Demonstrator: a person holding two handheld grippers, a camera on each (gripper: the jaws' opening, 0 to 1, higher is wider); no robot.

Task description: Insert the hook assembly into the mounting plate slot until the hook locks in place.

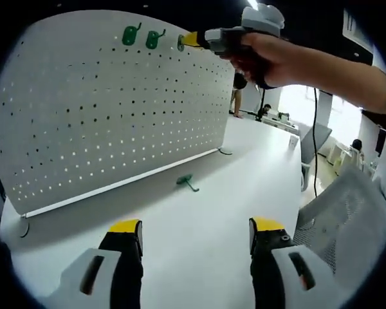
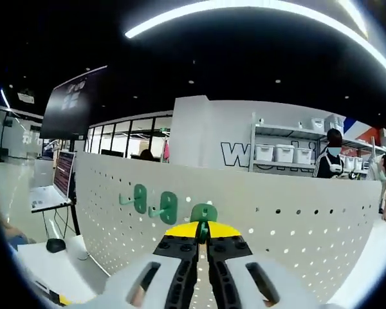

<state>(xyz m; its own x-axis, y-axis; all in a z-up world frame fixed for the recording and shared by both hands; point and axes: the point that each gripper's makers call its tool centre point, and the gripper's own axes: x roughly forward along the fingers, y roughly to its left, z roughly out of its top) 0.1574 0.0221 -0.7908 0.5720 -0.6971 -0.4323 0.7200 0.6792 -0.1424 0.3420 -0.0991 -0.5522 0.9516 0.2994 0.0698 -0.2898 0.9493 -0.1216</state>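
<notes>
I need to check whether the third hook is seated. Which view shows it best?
The right gripper view: the green hook sits close-up, pinched against the pegboard. In the left gripper view it is small and distant, held by the right gripper.

Right gripper, jaws closed on a green hook against the white pegboard; two mounted green hooks at nine o'clock.

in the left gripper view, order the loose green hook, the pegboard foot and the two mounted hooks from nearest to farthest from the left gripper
1. loose green hook, lying on the table ahead of the left gripper.
2. pegboard foot, at the board's right bottom corner.
3. mounted hooks, high on the pegboard.
</notes>
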